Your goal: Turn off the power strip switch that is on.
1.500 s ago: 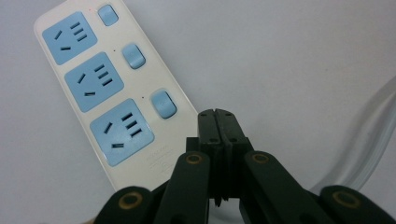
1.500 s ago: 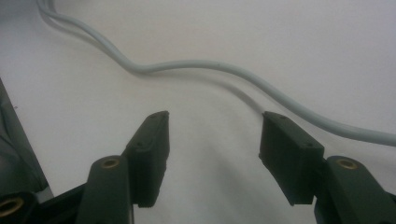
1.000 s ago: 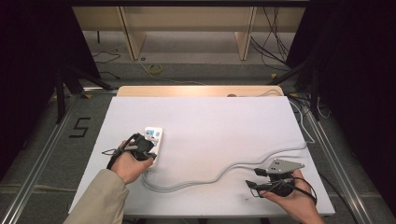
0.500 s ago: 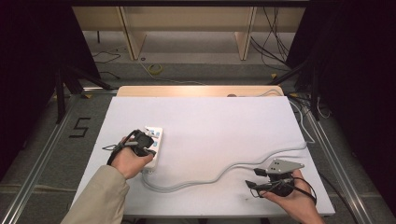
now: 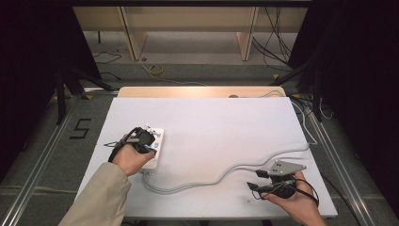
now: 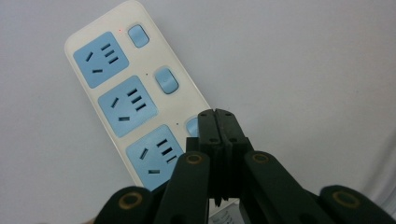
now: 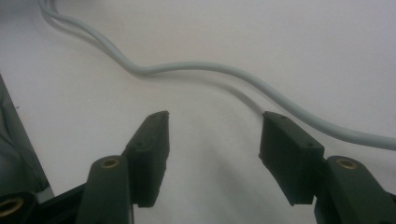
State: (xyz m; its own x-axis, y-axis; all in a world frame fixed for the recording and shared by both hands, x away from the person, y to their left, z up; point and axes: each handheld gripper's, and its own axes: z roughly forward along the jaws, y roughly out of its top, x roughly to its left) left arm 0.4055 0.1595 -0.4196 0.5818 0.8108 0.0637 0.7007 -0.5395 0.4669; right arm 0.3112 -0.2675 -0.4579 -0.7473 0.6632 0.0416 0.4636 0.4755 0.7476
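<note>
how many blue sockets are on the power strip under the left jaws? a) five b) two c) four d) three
d, the left gripper view shows three blue sockets in a row on the power strip, each with a blue switch beside it.

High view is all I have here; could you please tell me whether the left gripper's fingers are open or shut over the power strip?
Observer: The left gripper has its fingers shut tight together, with nothing between them.
Operator: Thank you. Where on the strip do the tips sit?
Observer: Over the nearest switch of the power strip, partly covering it; I cannot tell whether they press it.
Operator: And what is the right gripper doing?
Observer: The right gripper has its fingers wide open and holds nothing; the grey cable lies on the table beyond the tips.
</note>
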